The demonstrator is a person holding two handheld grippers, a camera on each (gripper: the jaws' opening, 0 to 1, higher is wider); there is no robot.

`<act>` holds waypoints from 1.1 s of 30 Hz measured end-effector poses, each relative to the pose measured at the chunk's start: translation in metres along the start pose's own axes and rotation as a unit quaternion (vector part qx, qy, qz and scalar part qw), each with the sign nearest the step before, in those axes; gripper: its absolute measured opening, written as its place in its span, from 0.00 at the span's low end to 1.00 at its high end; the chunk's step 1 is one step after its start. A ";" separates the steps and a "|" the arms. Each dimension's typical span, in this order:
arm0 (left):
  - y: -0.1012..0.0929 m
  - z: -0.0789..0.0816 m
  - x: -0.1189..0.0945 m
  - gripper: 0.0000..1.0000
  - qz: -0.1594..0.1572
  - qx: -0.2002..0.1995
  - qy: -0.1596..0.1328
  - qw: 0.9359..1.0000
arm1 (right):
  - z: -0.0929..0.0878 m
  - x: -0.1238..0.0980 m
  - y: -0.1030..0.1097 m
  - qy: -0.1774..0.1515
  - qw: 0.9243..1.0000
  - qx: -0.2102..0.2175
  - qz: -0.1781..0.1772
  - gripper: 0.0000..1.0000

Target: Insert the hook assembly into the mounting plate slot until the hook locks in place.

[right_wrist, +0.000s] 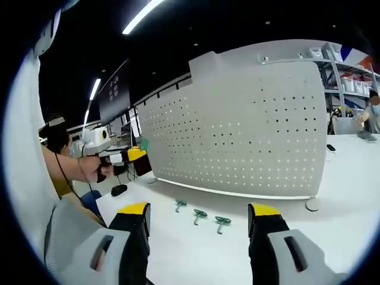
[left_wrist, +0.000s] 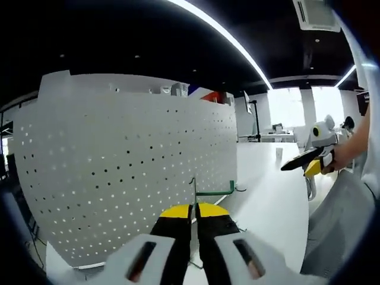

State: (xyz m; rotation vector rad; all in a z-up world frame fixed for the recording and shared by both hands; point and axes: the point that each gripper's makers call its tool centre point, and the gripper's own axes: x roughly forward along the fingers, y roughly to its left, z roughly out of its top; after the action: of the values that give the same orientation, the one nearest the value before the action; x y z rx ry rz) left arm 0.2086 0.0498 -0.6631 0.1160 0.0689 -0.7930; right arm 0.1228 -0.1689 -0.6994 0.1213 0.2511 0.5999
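A big white pegboard mounting plate [left_wrist: 119, 172] stands upright on the white table [left_wrist: 267, 196], close ahead in the left gripper view. My left gripper [left_wrist: 193, 221] is shut on a green hook [left_wrist: 215, 191], whose wire stem rises between the jaws and whose green arm points right, near the plate's lower right corner. My right gripper [right_wrist: 199, 212] is open with nothing between its jaws. It hovers over three more green hooks [right_wrist: 200, 215] lying on the table in front of the plate [right_wrist: 237, 130]. The left gripper [right_wrist: 127, 157] appears at the left, held by a hand.
The right gripper [left_wrist: 310, 159] enters the left gripper view from the right, in a person's hand. A small black object [right_wrist: 119, 190] lies on the table at left. A round white foot [right_wrist: 312, 205] sits by the plate's right end. Shelves and a person [right_wrist: 371, 113] are far right.
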 end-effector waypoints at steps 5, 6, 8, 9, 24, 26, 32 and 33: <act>-0.003 0.011 0.000 0.02 0.002 -0.010 -0.018 1.000 | 0.002 0.000 0.003 -0.003 1.000 -0.005 0.006 0.64; -0.004 0.012 0.000 0.02 0.003 -0.009 -0.018 1.000 | 0.003 0.001 0.004 -0.005 1.000 -0.004 0.007 0.64; -0.005 0.015 0.000 0.02 0.008 -0.023 -0.029 0.999 | 0.005 0.001 0.004 -0.008 1.000 -0.007 0.007 0.64; -0.005 0.015 0.000 0.02 0.009 -0.031 -0.031 0.999 | 0.005 0.001 0.004 -0.008 1.000 -0.007 0.007 0.64; -0.014 0.013 -0.001 0.02 0.014 -0.052 -0.034 0.998 | 0.014 0.000 0.007 -0.031 0.999 -0.014 0.011 0.63; -0.015 0.012 -0.001 0.02 0.014 -0.049 -0.033 0.998 | 0.016 0.000 0.008 -0.036 0.999 -0.007 0.014 0.63; -0.015 0.012 -0.001 0.02 0.014 -0.048 -0.031 0.998 | 0.045 -0.002 0.021 -0.096 0.994 -0.031 0.031 0.56; -0.015 0.012 -0.001 0.02 0.014 -0.048 -0.030 0.998 | 0.048 -0.003 0.024 -0.105 0.993 -0.025 0.038 0.56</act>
State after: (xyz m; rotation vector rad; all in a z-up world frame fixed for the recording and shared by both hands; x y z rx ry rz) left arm 0.1973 0.0385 -0.6523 0.0026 0.0475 -0.7643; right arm 0.1206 -0.1528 -0.6484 0.1442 0.0269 0.6630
